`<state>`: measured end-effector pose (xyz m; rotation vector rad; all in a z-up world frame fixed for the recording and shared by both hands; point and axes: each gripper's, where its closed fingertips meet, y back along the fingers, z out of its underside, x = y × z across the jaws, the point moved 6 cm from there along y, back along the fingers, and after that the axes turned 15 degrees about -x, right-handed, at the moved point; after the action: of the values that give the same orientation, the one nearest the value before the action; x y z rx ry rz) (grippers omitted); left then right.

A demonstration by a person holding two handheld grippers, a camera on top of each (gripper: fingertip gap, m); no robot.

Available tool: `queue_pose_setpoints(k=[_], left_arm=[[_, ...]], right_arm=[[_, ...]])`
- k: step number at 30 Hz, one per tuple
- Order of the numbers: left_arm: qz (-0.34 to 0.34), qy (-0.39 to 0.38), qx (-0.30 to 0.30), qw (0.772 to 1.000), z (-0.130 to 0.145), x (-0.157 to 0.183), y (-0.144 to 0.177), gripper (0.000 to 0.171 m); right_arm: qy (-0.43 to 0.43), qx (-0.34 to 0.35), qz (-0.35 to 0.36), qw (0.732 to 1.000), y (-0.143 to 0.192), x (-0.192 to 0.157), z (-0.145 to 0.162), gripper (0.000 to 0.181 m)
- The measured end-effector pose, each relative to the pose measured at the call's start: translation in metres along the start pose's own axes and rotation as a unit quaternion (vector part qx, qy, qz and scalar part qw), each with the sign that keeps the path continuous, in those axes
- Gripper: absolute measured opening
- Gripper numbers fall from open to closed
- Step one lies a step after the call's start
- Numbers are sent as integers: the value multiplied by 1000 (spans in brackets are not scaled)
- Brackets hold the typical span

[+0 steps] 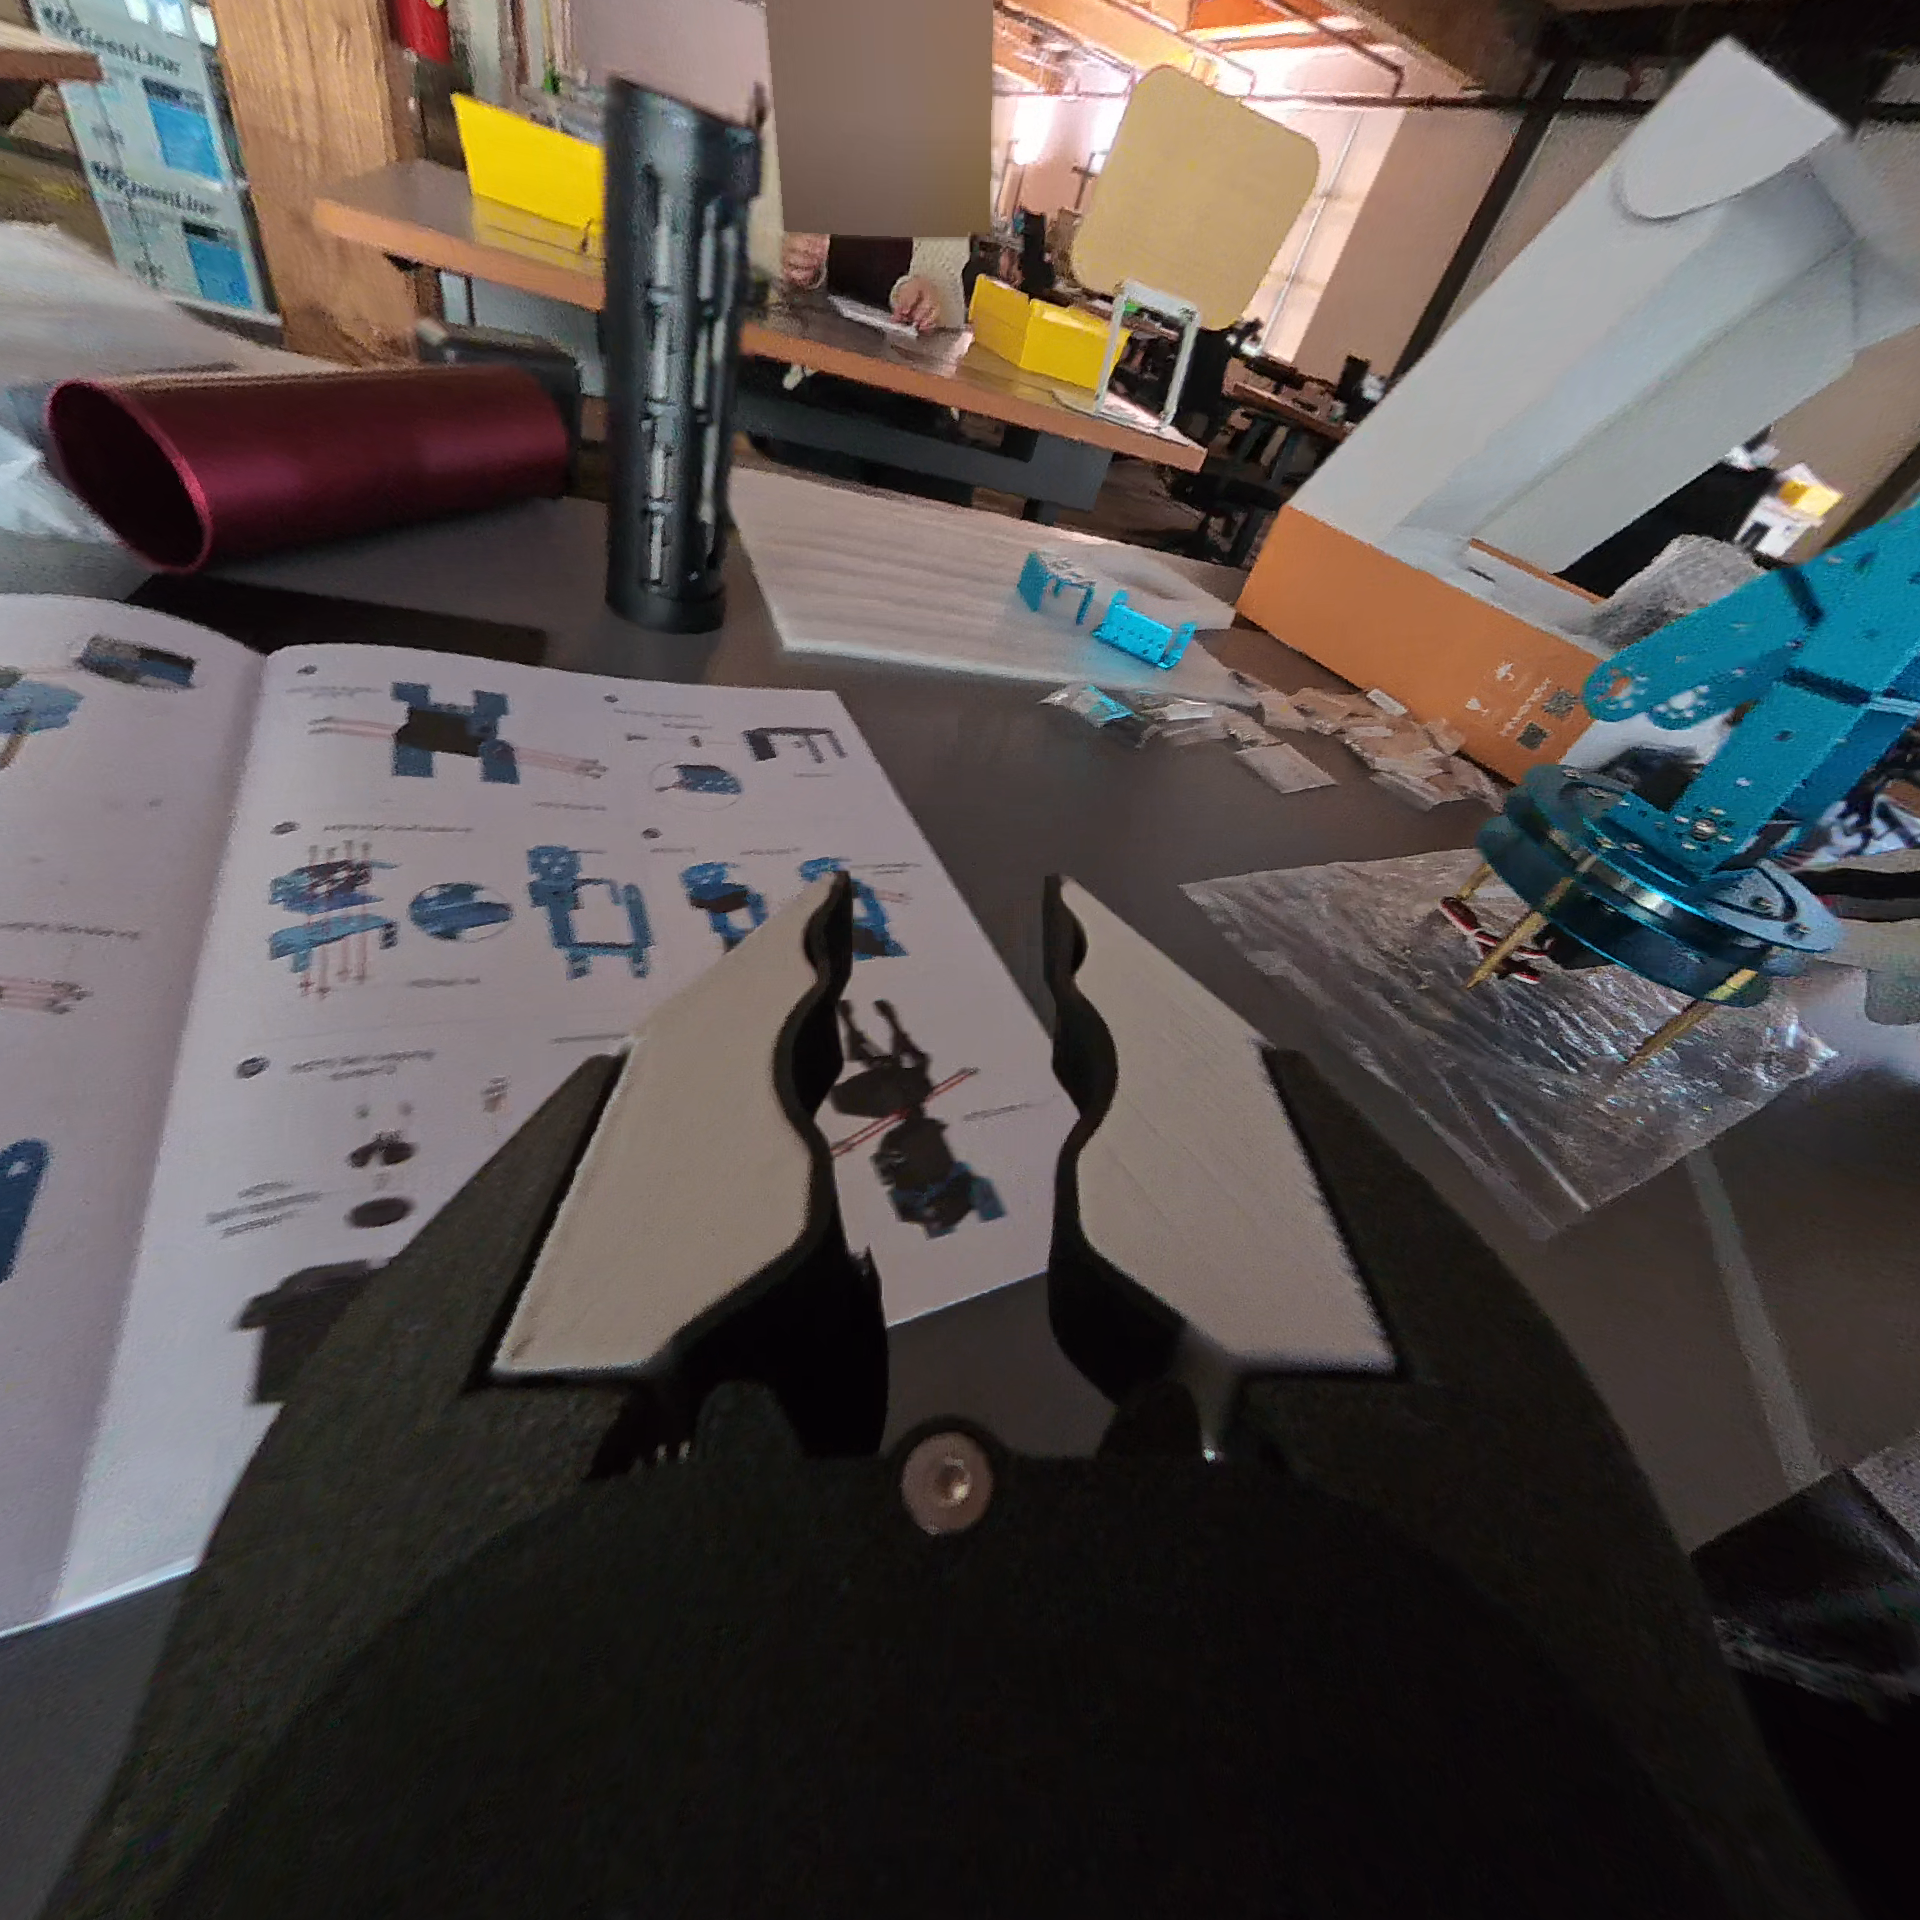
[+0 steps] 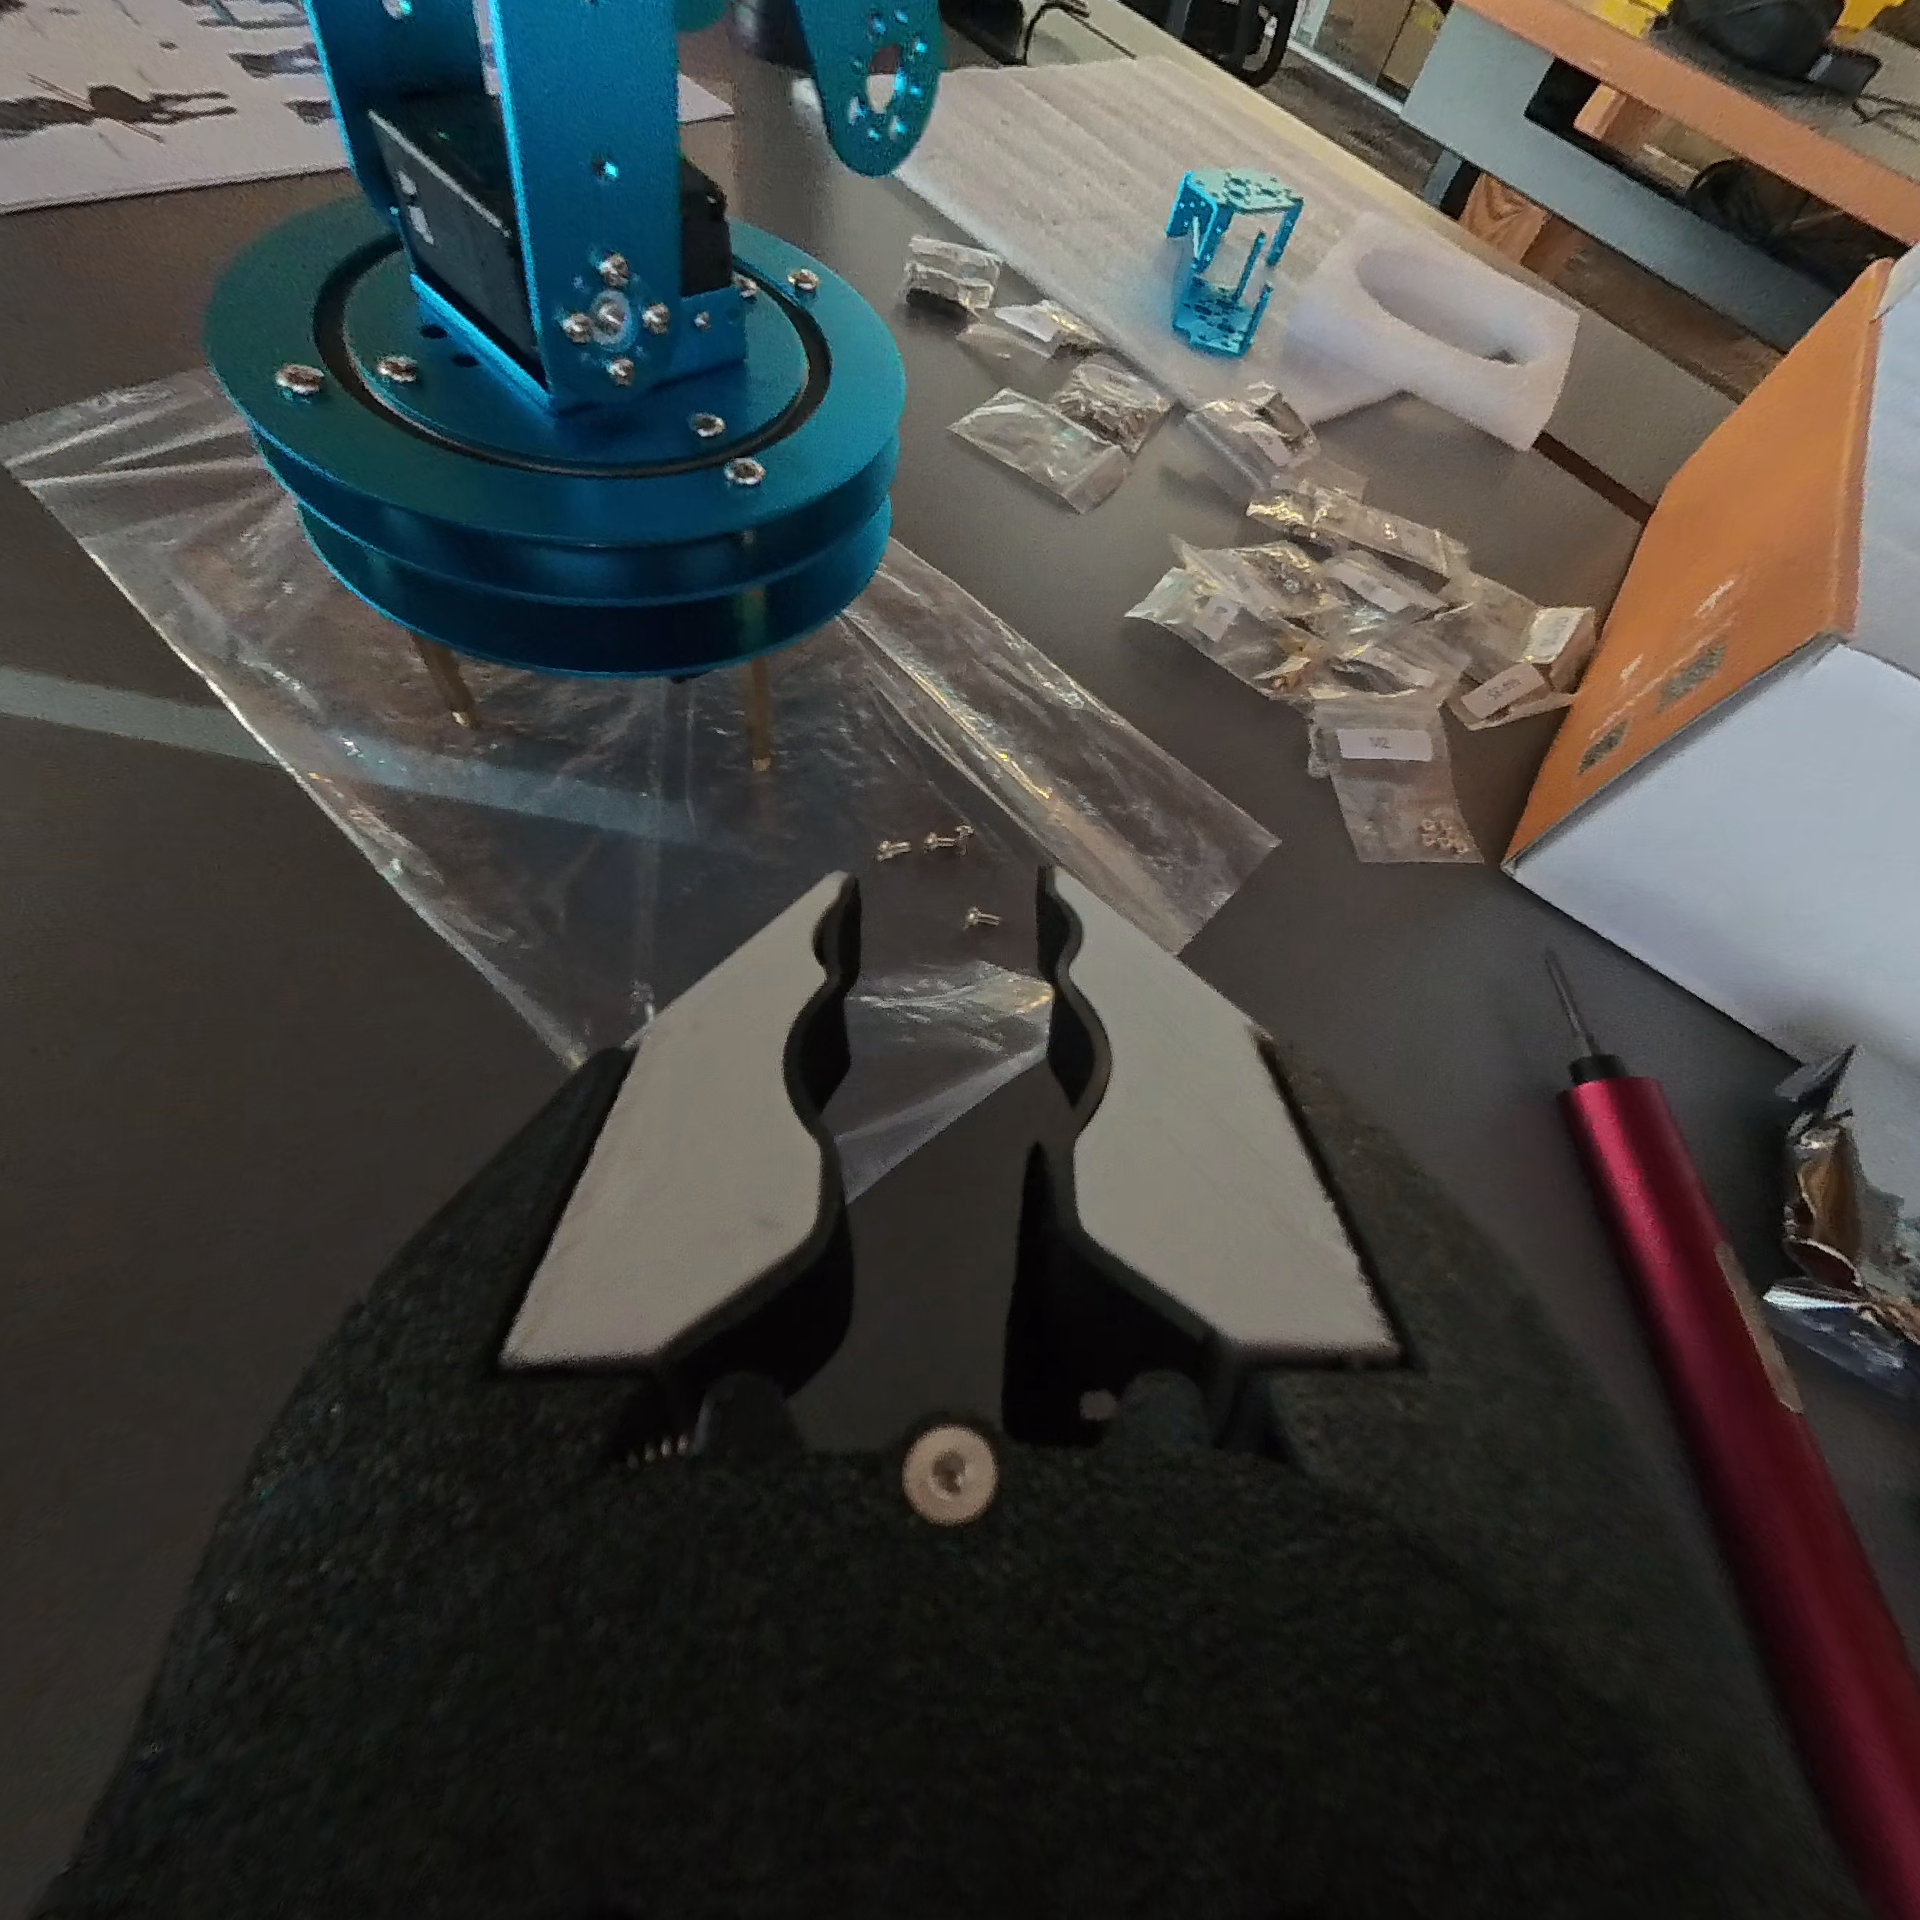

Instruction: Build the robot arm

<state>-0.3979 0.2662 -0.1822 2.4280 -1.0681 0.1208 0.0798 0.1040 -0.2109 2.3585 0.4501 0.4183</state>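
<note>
- The left claw (image 1: 948, 883) hangs empty with its jaws parted, over the right-hand page of an open instruction booklet (image 1: 499, 935) that lies flat on the dark worktop (image 1: 1039, 769).
- The right claw (image 2: 948, 883) is also empty, its jaws apart by a moderate gap, low over a clear plastic sheet (image 2: 623, 790) spread on the worktop.
- A few loose screws (image 2: 925, 844) lie on that sheet just ahead of the right claw's tips; one sits nearly between them.
- The blue metal turntable assembly (image 2: 551, 457) stands on thin brass legs on the sheet, beyond the screws.
- A red screwdriver (image 2: 1725, 1382) lies to the right of the claw, beside an orange and white box (image 2: 1714, 623).
- Risks: a nudge of the slick sheet could roll the screws off or, probably, rock the assembly on its legs; the screws look too small to pinch securely.
</note>
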Motion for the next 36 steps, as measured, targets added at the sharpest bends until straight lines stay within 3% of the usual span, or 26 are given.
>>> queue_pose_setpoints(k=[3, 6, 11, 14, 18, 22, 25, 27, 33, 36], left_arm=[[13, -37, 12, 999, -5, 38, -4, 36], [75, -88, -1, 993, -17, 91, -13, 39], [194, -154, -34, 968, -34, 177, -31, 44], [213, -196, -50, 956, -37, 208, -45, 44], [210, -243, -61, 945, -39, 235, -68, 44], [207, -285, -55, 934, -55, 251, -89, 44], [183, -312, -47, 931, -78, 250, -106, 46], [196, -320, -56, 925, -85, 254, -114, 50], [197, -334, -52, 920, -84, 260, -129, 50], [190, -347, -68, 916, -73, 261, -131, 50]], right_arm=[[-1, 9, -11, 1000, 3, -3, -1, 34], [-6, 29, -23, 999, 9, -6, -1, 33], [-18, 49, -45, 998, 14, -8, -4, 35], [-10, 58, -58, 997, 16, -14, -5, 36], [3, 82, -86, 993, 22, -24, -10, 36], [5, 129, -184, 974, 40, -31, -21, 34], [46, 125, -240, 962, 59, -20, -43, 40], [82, 112, -233, 963, 64, -3, -64, 41], [115, 114, -286, 944, 31, 25, -117, 45], [101, 186, -327, 921, 27, 18, -128, 44]])
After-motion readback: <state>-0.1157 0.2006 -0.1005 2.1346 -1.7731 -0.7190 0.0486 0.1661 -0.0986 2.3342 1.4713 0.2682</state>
